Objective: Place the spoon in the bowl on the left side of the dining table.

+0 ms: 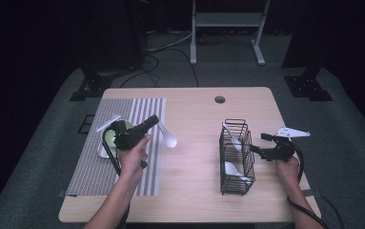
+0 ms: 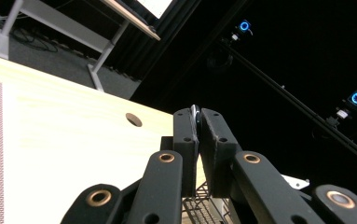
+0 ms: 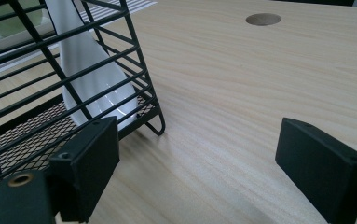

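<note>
White spoons (image 1: 169,138): one gripped; two in basket (image 1: 224,164)

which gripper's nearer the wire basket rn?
Right. The right gripper sits open just beside the wire basket; the left gripper, shut on a white spoon, is over the striped mat.

The high view looks forward and down from above the person's side, taking in the whole table (image 1: 194,191) from a distance. The left gripper view rides low and tilted upward along its closed jaws, facing across the tabletop toward the dark room. The right gripper view sits close to the surface beside the wire basket (image 3: 36,93); all three share the round hole (image 1: 219,99) in the tabletop.
</note>
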The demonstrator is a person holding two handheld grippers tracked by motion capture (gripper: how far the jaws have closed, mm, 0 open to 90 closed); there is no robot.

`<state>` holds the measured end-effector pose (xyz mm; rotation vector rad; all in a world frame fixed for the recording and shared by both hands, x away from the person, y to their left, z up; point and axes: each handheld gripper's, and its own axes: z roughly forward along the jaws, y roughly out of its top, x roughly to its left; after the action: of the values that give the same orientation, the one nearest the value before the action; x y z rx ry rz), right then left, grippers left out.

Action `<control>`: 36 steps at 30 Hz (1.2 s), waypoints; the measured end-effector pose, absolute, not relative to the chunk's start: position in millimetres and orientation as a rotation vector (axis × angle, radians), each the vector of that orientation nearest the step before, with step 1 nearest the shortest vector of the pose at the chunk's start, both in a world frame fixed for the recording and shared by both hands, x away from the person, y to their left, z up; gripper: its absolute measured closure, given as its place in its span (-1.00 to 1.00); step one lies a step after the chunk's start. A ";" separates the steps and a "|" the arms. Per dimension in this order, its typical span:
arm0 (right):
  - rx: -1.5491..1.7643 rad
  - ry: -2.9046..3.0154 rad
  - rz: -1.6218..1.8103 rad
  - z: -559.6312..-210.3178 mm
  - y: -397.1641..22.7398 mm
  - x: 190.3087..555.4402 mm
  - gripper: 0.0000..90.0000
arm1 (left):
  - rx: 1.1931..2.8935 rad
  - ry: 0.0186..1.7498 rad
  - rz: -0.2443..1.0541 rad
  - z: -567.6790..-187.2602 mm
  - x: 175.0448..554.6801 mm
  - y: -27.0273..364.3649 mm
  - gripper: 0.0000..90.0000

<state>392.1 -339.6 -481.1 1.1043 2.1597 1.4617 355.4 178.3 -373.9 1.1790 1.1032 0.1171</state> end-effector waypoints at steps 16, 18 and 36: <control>1.106 2.157 1.464 -481.1 -339.8 392.0 -0.73 | 1.151 1.128 0.142 -375.2 355.3 195.0 0.89; 1.107 2.157 1.464 -481.1 -339.8 392.1 -0.73 | 1.147 1.131 0.148 -375.1 355.3 198.2 0.89; 1.110 2.157 1.459 -481.2 -339.9 392.3 -0.73 | 1.111 1.158 0.178 -375.0 355.1 219.7 0.89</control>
<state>392.3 -339.9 -481.2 1.1103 2.1570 1.4588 355.1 219.7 -375.0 1.1113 1.1579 0.1781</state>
